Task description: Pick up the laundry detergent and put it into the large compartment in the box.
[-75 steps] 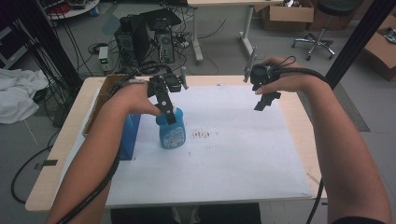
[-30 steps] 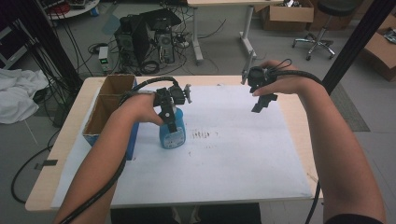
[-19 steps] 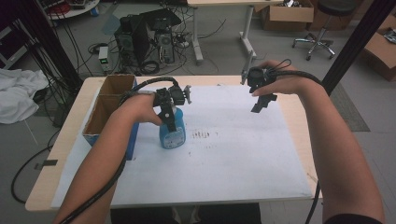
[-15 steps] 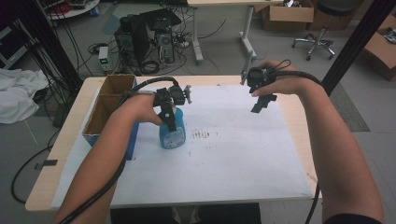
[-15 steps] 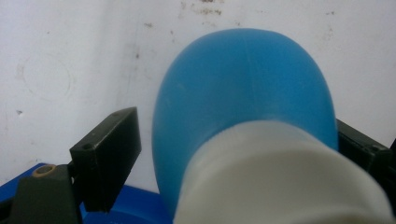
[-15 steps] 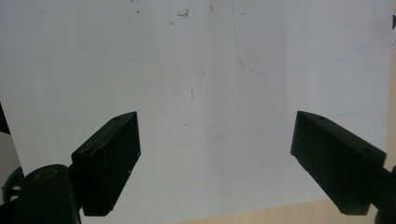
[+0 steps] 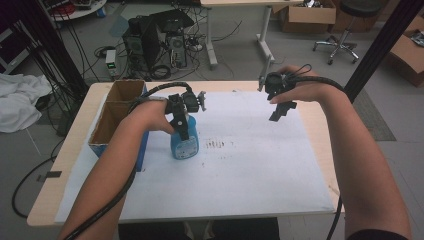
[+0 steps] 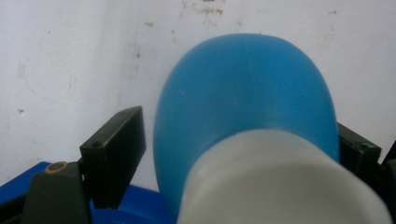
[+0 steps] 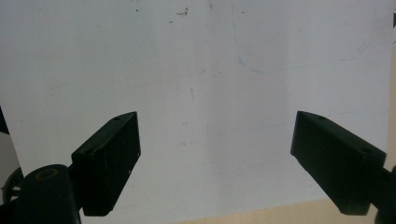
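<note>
High view shows a wooden table (image 7: pixel 60 200) covered by a white sheet (image 7: pixel 260 165) marked with a few dark smudges near its middle. A blue bottle (image 7: pixel 184 144) stands upright on the left half of the sheet, just right of an open cardboard box (image 7: pixel 116 107) that sits at the table's far left.

From above, the left gripper (image 7: pixel 183 131) comes down over the top of the bottle, its black body covering the neck. In the left gripper view the blue shoulder (image 8: pixel 247 98) and the pale neck (image 8: pixel 280 182) of the bottle lie between the two black jaws. The jaws have just been closing around the bottle. The right jaw sits tight beside the bottle's side, while a narrow gap of white sheet shows between the left jaw and the bottle, so the grip looks not quite made, though the close, blurred picture makes this hard to judge.

Over the far right part of the sheet the right gripper (image 7: pixel 278 113) hangs in the air, well apart from the bottle. In the right gripper view (image 9: pixel 215 163) its jaws stand spread wide, with bare sheet between them.
</note>
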`<action>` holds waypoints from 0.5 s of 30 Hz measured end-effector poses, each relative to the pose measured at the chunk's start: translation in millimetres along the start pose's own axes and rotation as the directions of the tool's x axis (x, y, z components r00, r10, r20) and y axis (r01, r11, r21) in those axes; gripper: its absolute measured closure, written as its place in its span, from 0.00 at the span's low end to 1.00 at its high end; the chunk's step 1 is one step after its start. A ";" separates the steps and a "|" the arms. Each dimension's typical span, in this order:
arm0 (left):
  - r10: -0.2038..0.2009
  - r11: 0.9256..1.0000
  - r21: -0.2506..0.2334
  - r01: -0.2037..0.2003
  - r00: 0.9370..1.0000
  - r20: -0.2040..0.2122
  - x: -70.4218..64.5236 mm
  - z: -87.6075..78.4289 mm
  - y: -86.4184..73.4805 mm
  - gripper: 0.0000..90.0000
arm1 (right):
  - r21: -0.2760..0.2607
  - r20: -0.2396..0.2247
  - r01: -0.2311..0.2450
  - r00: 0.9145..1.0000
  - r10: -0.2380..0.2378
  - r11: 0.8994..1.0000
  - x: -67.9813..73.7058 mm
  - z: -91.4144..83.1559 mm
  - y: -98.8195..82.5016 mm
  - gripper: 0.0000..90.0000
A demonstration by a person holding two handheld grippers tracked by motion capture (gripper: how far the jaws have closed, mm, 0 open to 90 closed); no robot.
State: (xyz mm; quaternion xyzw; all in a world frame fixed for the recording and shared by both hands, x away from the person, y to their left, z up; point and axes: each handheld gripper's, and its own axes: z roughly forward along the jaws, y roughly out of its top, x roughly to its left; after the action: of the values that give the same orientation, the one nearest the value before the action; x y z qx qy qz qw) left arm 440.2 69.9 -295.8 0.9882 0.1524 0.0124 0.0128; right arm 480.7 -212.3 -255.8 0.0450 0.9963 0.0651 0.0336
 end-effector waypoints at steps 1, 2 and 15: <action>-0.002 1.000 -0.003 0.002 1.000 0.005 -0.3 0.1 0.7 0.23 | 0.007 -0.001 -0.001 1.000 0.001 1.000 0.0 0.1 0.3 0.18; -0.002 1.000 -0.003 0.002 1.000 0.005 -0.3 0.1 0.7 0.23 | 0.006 0.000 0.001 1.000 -0.001 1.000 -0.2 0.7 0.3 0.18; -0.003 1.000 0.004 0.003 1.000 0.015 -1.5 0.9 0.3 0.31 | 0.004 -0.002 0.001 1.000 -0.001 1.000 -0.3 3.3 2.7 0.18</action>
State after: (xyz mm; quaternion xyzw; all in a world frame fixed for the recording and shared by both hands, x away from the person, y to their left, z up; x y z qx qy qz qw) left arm 438.9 69.2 -296.7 0.9880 0.1536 0.0049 0.0117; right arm 481.5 -209.2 -258.7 0.0444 0.9965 0.0632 0.0324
